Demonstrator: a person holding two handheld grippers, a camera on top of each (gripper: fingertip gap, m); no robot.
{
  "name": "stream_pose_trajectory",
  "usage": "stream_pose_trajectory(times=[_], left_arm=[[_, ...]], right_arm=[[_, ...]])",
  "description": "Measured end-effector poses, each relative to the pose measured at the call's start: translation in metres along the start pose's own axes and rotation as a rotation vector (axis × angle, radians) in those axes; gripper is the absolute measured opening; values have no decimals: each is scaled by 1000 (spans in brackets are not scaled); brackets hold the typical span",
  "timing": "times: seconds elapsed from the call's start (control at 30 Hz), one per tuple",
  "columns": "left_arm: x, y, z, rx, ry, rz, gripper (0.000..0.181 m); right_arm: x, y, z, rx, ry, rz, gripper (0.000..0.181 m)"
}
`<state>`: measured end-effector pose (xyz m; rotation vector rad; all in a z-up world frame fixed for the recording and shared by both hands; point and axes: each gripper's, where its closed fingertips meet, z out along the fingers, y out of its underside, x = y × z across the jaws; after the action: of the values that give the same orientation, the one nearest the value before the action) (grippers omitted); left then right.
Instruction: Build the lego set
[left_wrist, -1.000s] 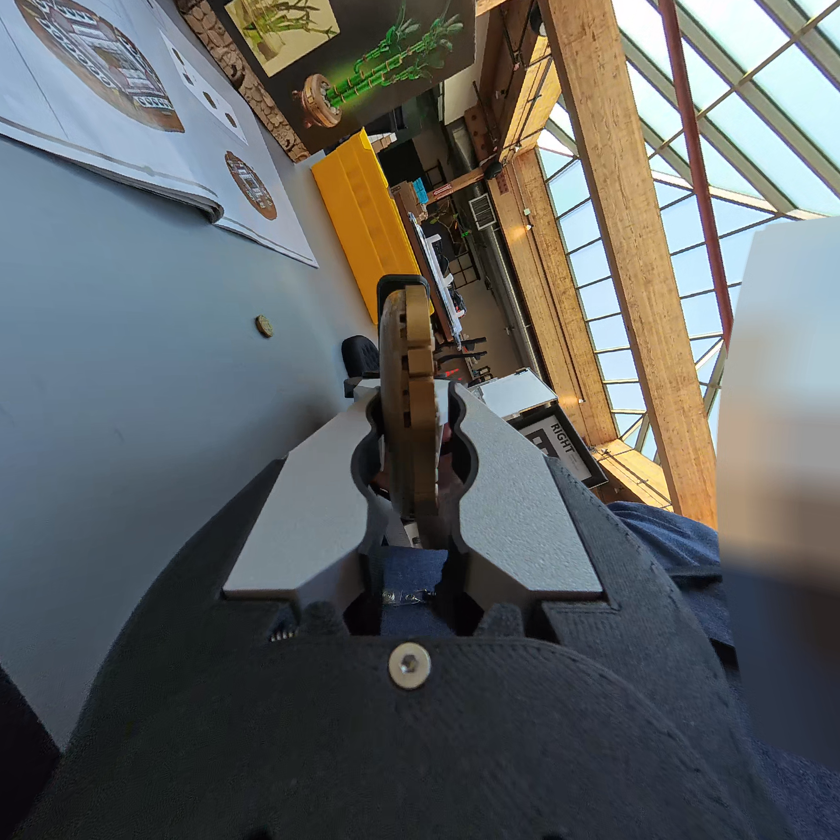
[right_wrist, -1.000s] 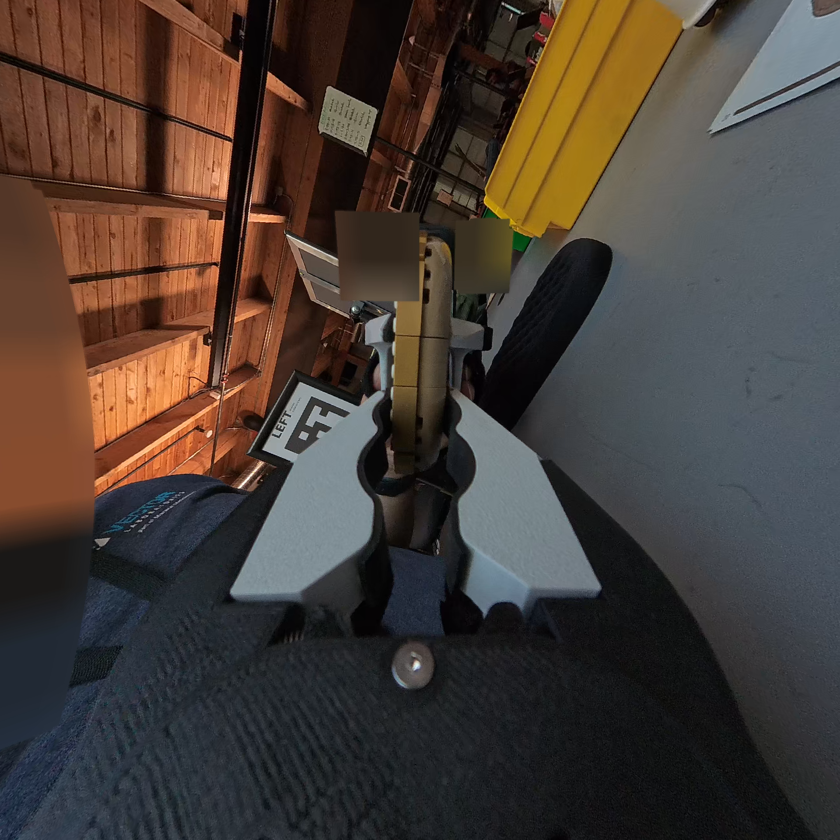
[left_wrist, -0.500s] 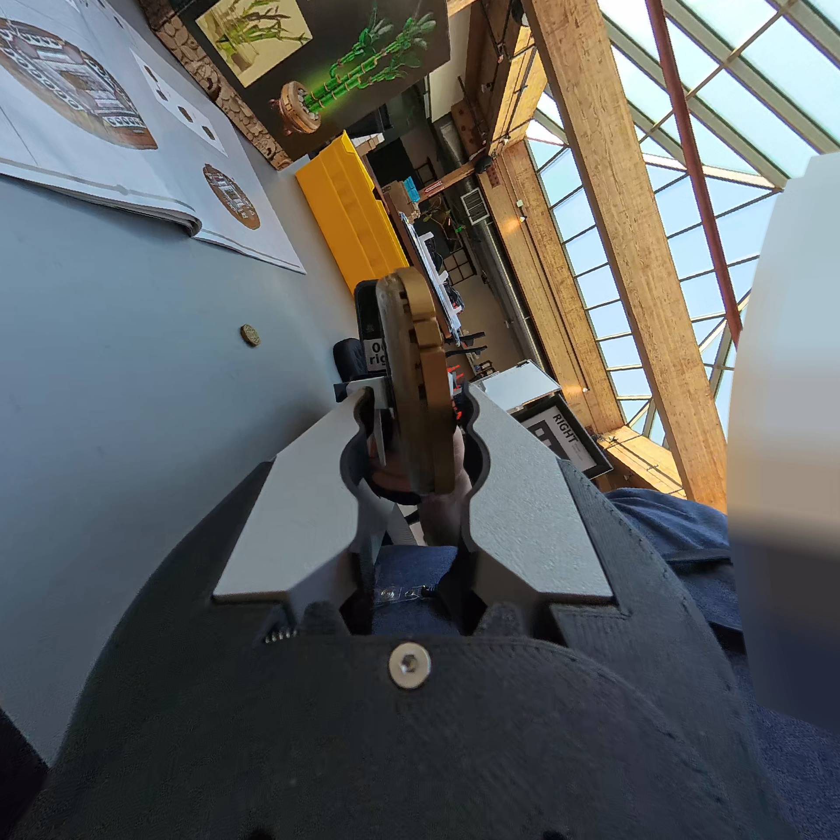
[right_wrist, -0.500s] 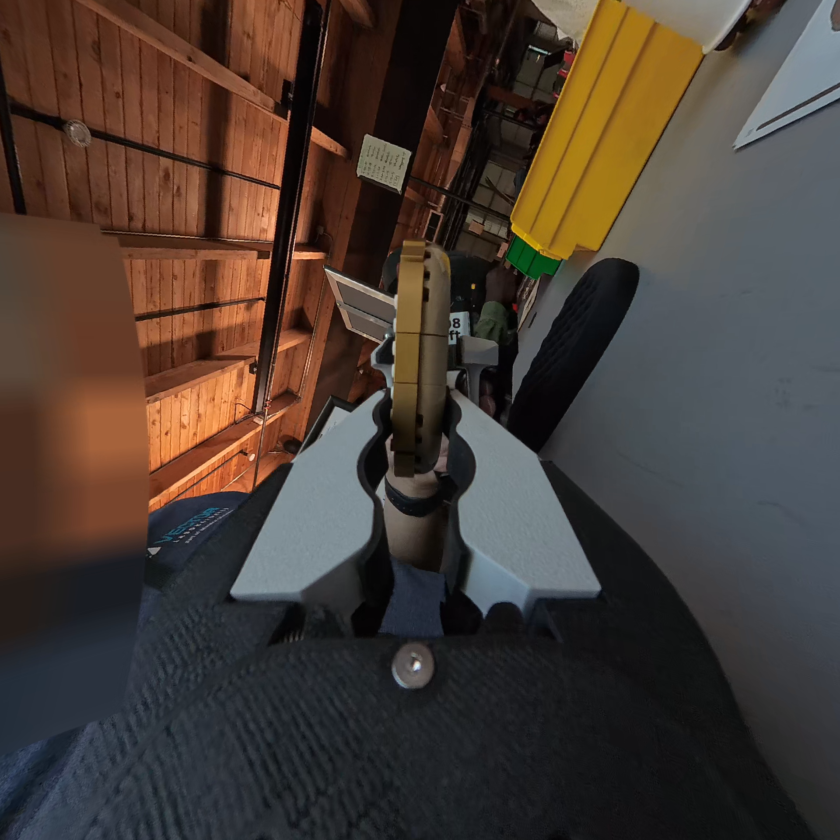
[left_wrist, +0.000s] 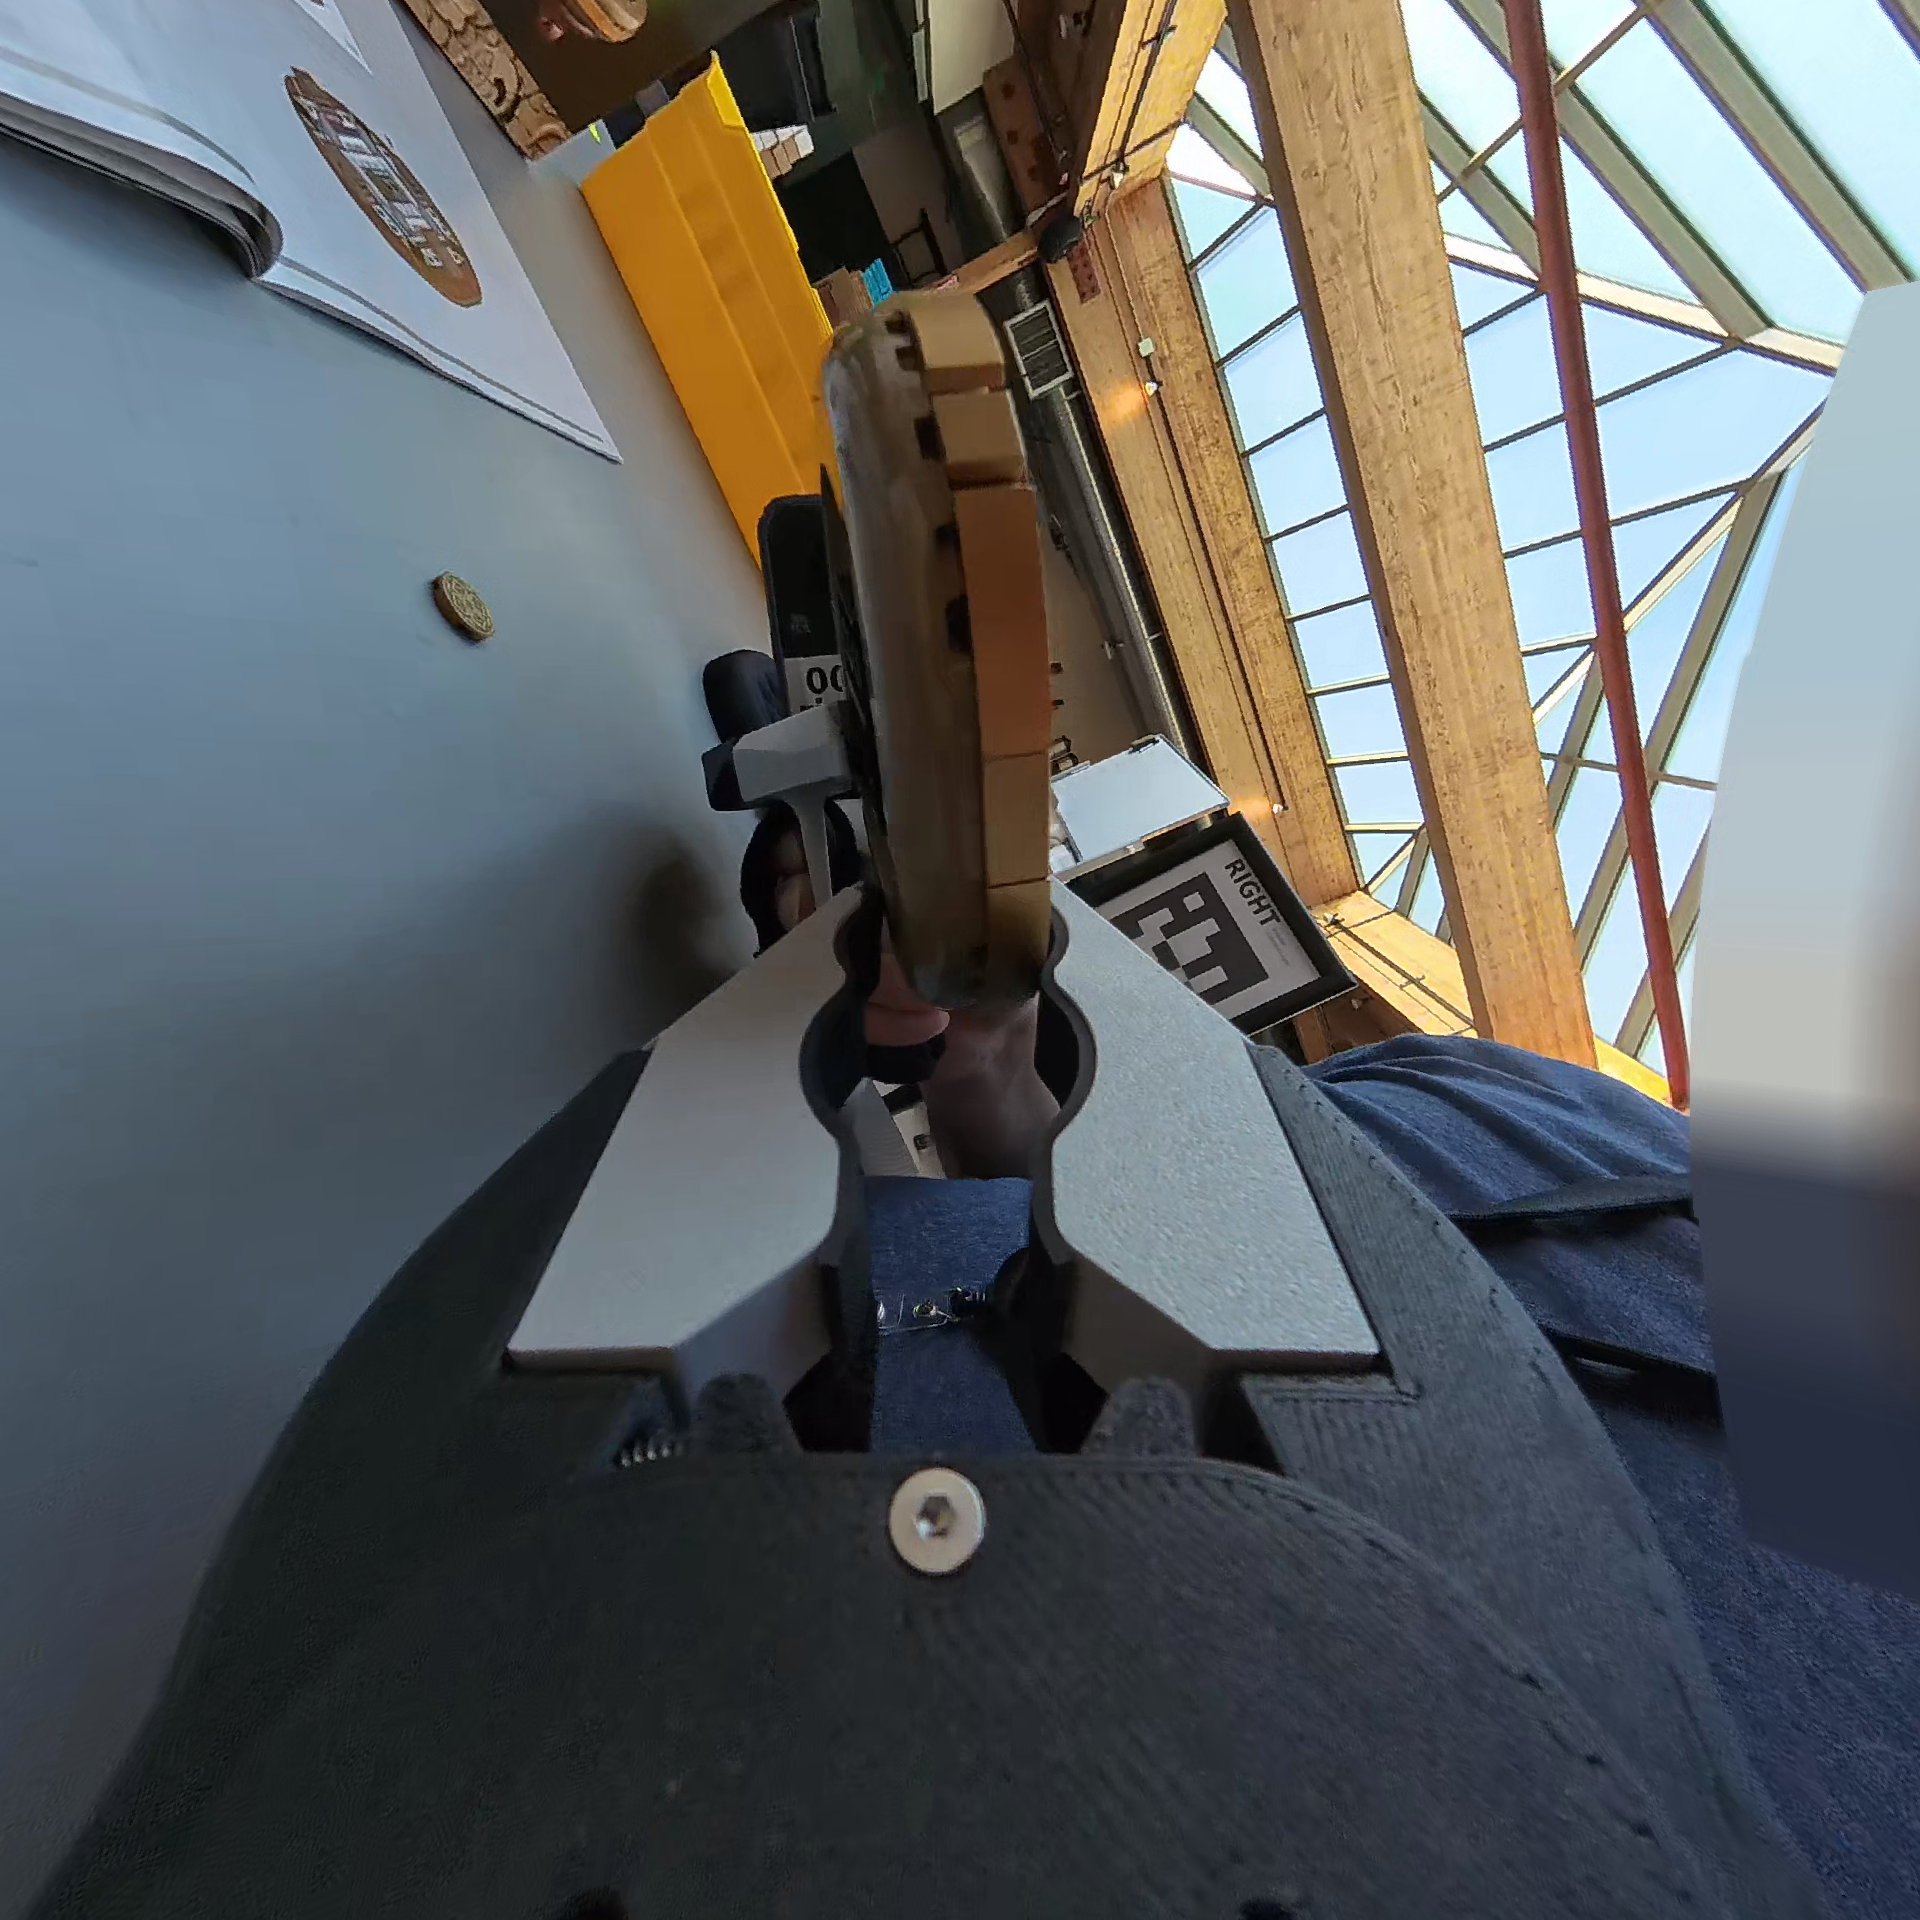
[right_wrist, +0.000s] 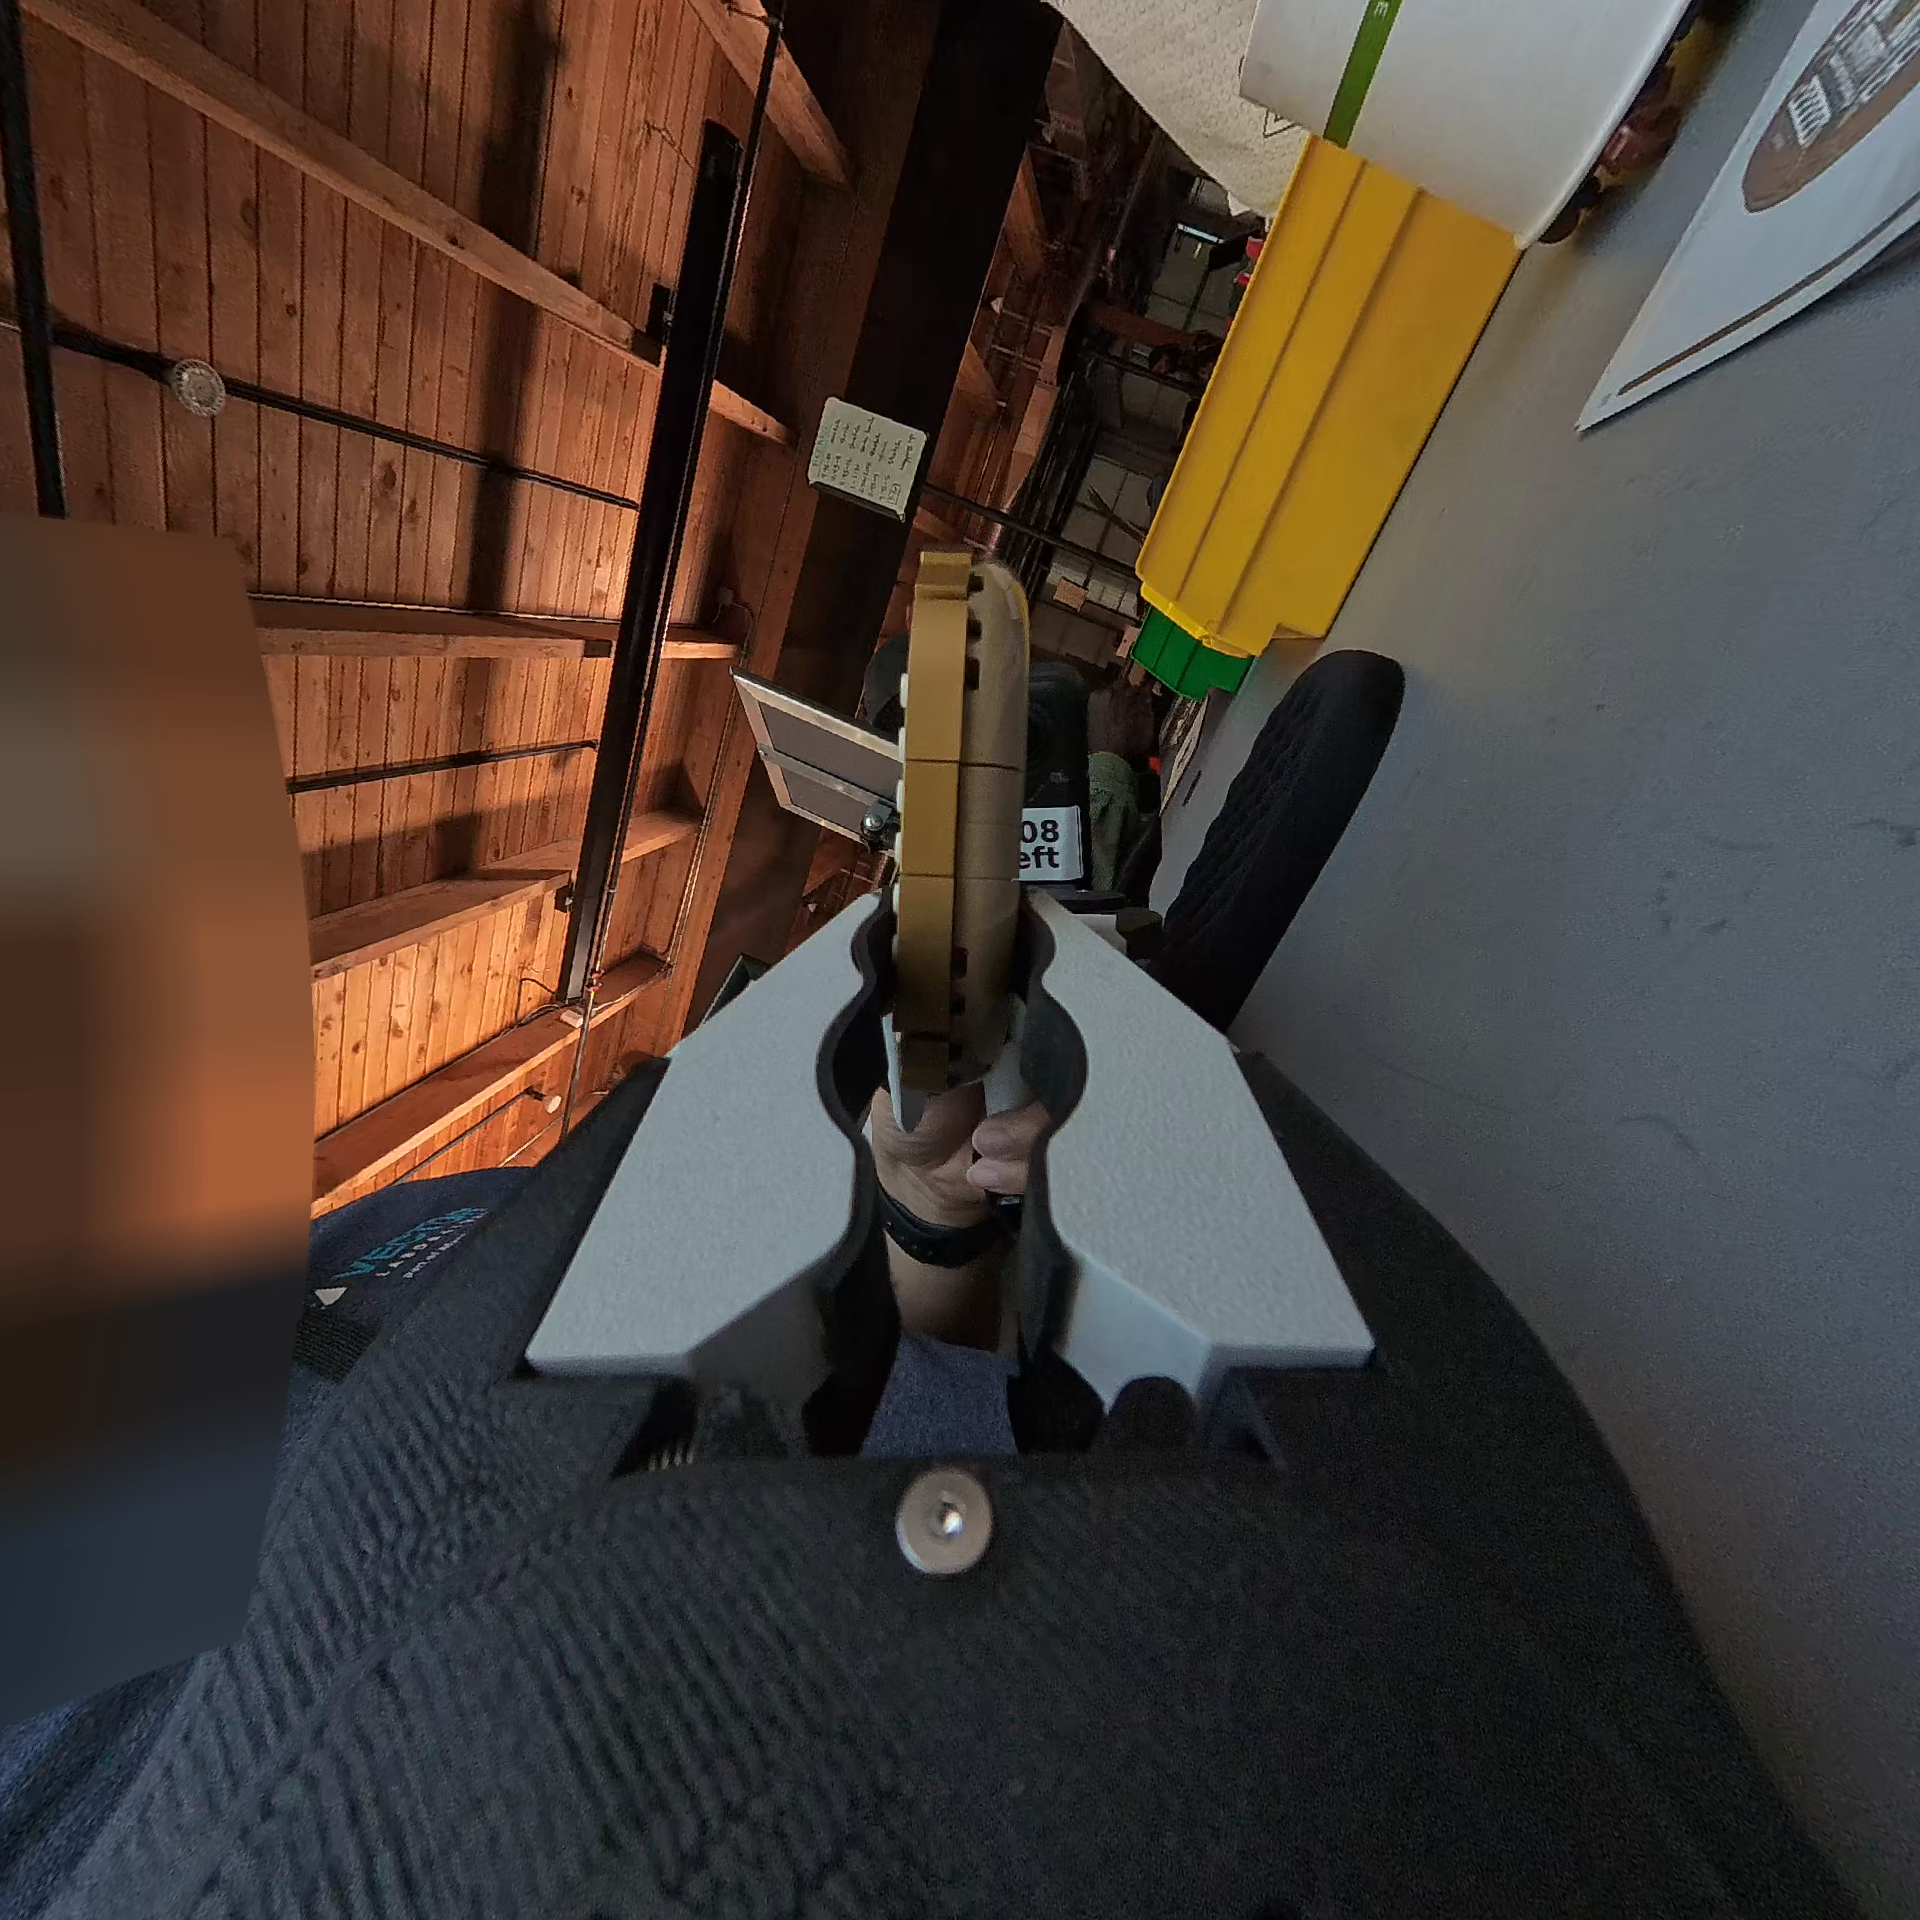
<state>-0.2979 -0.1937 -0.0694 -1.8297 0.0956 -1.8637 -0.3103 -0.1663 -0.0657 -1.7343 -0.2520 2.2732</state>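
A round tan and gold lego disc (left_wrist: 935, 665) is held edge-on in the air above the grey table (left_wrist: 260, 935). My left gripper (left_wrist: 951, 935) is shut on its near rim. My right gripper (right_wrist: 958, 935) is shut on the opposite rim of the disc (right_wrist: 961, 810). The two grippers face each other. The right gripper's grey fingers (left_wrist: 790, 769) show beyond the disc in the left wrist view. The left gripper's fingertips (right_wrist: 902, 1091) show under the disc in the right wrist view. The disc's flat faces are hidden.
A small gold round piece (left_wrist: 463, 606) lies on the table. An open instruction booklet (left_wrist: 416, 208) lies farther back. A yellow bin (right_wrist: 1320, 416) stands at the table's far end, with a white roll (right_wrist: 1455, 104) and a black chair back (right_wrist: 1278, 831) nearby. Only a small space, under 4 cm, lies between the two pairs of fingers.
In the left wrist view the disc has shifted from deep between the fingers out to their tips and looms larger. Both views have swung a little. Both grippers keep hold.
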Motion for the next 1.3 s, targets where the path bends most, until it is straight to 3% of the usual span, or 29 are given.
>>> stream_pose_trajectory(times=[1.3], left_arm=[[-3,-7,-11,29,-18,-15,24]], right_arm=[[7,-5,-8,66,-16,99,19]])
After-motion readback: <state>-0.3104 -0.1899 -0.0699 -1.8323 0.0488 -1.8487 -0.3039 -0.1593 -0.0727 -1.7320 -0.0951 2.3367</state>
